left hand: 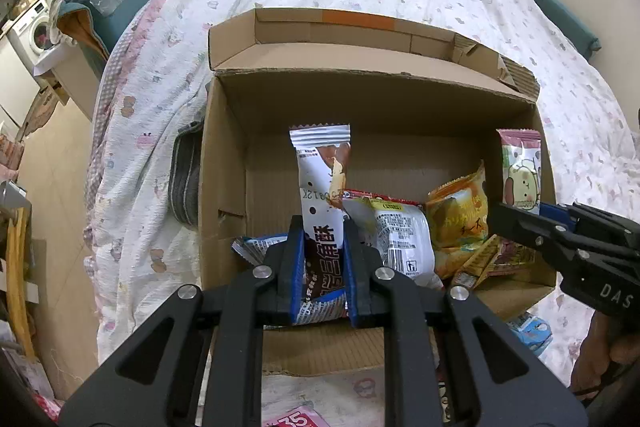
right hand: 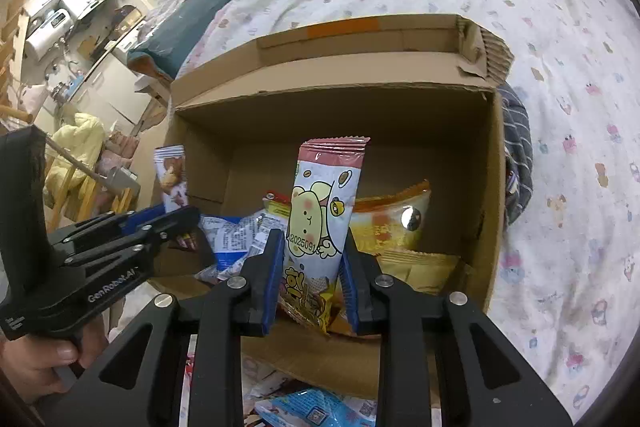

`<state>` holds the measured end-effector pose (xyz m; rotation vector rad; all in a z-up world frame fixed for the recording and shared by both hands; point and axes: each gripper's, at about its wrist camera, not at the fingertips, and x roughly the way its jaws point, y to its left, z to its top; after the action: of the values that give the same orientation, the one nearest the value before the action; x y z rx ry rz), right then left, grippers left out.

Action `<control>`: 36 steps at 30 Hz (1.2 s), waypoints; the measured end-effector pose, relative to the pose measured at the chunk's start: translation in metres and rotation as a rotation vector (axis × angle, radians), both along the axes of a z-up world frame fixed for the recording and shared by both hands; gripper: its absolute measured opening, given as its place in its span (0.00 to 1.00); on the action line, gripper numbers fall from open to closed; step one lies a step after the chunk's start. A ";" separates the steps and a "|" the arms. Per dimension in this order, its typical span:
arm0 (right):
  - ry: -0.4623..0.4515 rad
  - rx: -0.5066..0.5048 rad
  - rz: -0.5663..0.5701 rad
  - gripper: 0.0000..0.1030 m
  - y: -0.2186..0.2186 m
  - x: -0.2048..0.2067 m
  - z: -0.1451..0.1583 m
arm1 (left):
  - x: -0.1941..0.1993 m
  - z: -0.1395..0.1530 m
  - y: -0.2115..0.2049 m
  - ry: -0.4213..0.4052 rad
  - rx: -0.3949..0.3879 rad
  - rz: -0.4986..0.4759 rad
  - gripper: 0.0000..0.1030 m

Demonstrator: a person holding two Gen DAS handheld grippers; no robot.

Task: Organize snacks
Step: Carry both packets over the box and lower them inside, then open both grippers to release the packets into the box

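A cardboard box (left hand: 224,163) sits open on a bed (left hand: 160,87) covered by a white patterned quilt, its far flap standing up.

The left gripper (left hand: 323,227) is clenched on a white and brown snack packet (left hand: 322,183), which stands upright between the blue-lined fingers (left hand: 295,247) over the near left part of the box. In the right wrist view the same gripper (right hand: 192,217) shows at the left, with its packet (right hand: 173,177) poking up beside the box's left wall.

The right gripper (right hand: 314,239) grasps a pink-topped packet with a cartoon animal (right hand: 324,211), also upright, over the near middle of the box. From the left wrist view this gripper (left hand: 494,213) reaches in from the right, its packet (left hand: 520,171) rising near the right wall.

Inside the box lie a white packet with printed text (left hand: 400,239), a blue packet (left hand: 252,247) at the near left, and orange-yellow packets (left hand: 460,219) toward the right. A light blue packet (right hand: 320,407) lies on the bed, near side of the box.
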<state>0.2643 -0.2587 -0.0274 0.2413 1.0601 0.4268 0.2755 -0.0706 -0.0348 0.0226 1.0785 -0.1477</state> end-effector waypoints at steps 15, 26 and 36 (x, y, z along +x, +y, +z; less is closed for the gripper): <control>0.008 0.019 -0.009 0.29 -0.005 0.005 0.000 | -0.007 0.003 -0.004 0.000 -0.064 -0.029 0.66; 0.017 0.040 -0.033 0.62 -0.011 0.009 -0.003 | -0.007 0.003 0.002 -0.002 -0.056 -0.006 0.66; 0.014 0.058 -0.057 0.71 -0.018 0.009 -0.001 | -0.011 0.009 0.008 -0.035 -0.062 0.006 0.66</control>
<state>0.2730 -0.2764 -0.0283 0.3260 1.0532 0.4057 0.2641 -0.0628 -0.0257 -0.0335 1.0387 -0.1743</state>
